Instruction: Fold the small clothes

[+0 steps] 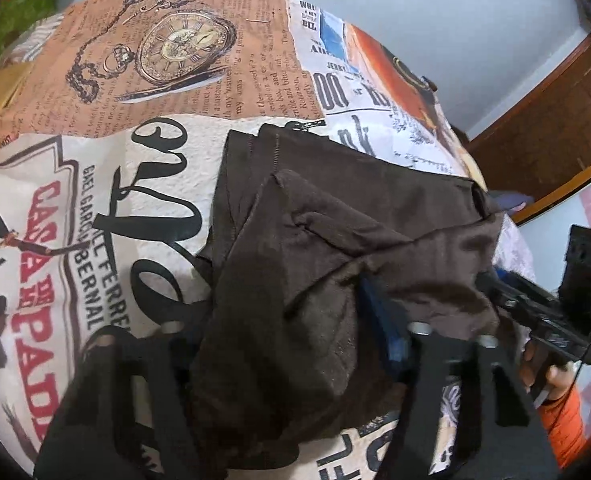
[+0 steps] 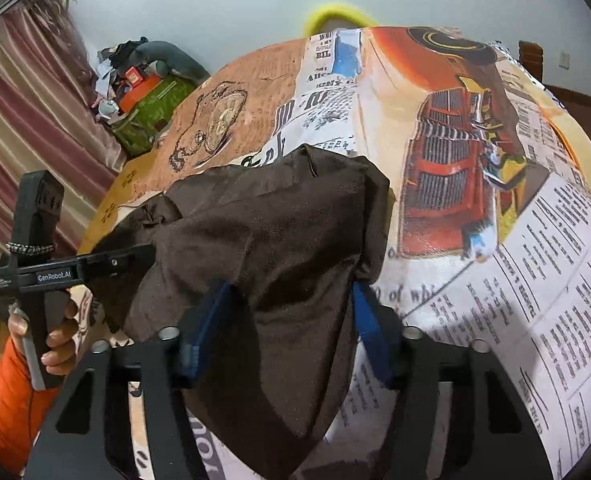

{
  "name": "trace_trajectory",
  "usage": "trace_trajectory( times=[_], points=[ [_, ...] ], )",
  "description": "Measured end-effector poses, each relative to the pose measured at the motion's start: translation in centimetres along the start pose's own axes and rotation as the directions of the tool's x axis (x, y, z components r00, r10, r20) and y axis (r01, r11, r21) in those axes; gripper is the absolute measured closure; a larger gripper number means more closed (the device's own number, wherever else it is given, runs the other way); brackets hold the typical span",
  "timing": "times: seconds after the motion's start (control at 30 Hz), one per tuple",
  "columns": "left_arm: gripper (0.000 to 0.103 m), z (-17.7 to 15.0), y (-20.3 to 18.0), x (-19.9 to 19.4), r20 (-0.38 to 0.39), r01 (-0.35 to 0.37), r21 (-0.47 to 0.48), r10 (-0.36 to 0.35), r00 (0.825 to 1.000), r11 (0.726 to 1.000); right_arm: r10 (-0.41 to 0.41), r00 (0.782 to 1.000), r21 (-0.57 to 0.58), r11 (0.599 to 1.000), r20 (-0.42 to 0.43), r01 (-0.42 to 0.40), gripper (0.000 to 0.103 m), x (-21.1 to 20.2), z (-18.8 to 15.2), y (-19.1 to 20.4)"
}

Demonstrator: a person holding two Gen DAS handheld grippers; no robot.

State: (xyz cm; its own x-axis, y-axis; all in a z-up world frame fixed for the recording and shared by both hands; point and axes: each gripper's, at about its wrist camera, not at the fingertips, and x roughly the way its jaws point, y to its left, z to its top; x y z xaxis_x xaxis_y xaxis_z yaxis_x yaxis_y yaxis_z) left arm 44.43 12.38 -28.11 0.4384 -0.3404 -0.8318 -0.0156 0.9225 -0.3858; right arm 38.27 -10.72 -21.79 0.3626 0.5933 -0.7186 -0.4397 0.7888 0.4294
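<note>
A dark brown garment (image 1: 335, 248) lies bunched on the printed tablecloth (image 1: 95, 208). In the left wrist view its near part drapes over my left gripper (image 1: 295, 344) and hides the fingertips, with one blue pad (image 1: 379, 320) showing. The right gripper's body (image 1: 551, 312) is at the garment's right edge. In the right wrist view the garment (image 2: 279, 232) hangs between the blue fingers (image 2: 211, 312) of my right gripper (image 2: 291, 300), which stand wide apart with cloth between them. The left gripper (image 2: 143, 256) reaches into the cloth's left side.
The tablecloth (image 2: 515, 264) covers a table with newspaper, watch and truck prints. A green bag and clutter (image 2: 147, 104) sit beyond the far left edge, by a curtain (image 2: 35, 120). A yellow object (image 2: 335, 12) is at the far edge. Wooden furniture (image 1: 555, 120) stands to the right.
</note>
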Motion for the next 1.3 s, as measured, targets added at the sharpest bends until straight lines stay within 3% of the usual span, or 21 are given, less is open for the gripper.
trace_trajectory(
  times=[0.1,0.2,0.53,0.87,1.07,1.3],
  points=[
    [0.073,-0.1,0.3,-0.3,0.009,0.032,-0.031,-0.032,0.999,0.999,-0.007,1.000,-0.010,1.000,-0.011,0.007,0.081,0.3,0.0,0.2],
    [0.081,-0.4,-0.1,-0.9,0.029,0.020,-0.016,-0.019,0.999,1.000,0.003,1.000,-0.012,1.000,-0.007,-0.003,0.088,0.1,-0.1,0.4],
    [0.090,-1.8,-1.6,-7.8,0.151,-0.098,0.059,0.088,0.985,0.993,0.021,0.999,-0.102,0.995,0.050,-0.016,0.092,-2.7,0.6,4.7],
    [0.090,-6.1,1.3,-18.9,0.288,-0.172,0.049,0.151,0.946,0.984,0.085,0.993,-0.214,0.975,0.079,-0.067,0.092,-4.6,0.9,12.8],
    [0.090,-9.6,5.7,-21.2,0.263,-0.196,-0.014,0.193,0.945,0.980,0.107,0.994,-0.265,0.960,0.037,-0.093,0.092,-3.0,-0.5,17.6],
    [0.090,-13.9,10.9,-18.4,0.142,-0.219,-0.081,0.229,0.963,0.972,0.075,0.993,-0.271,0.958,-0.091,-0.097,0.092,2.1,-3.7,19.9]
  ],
)
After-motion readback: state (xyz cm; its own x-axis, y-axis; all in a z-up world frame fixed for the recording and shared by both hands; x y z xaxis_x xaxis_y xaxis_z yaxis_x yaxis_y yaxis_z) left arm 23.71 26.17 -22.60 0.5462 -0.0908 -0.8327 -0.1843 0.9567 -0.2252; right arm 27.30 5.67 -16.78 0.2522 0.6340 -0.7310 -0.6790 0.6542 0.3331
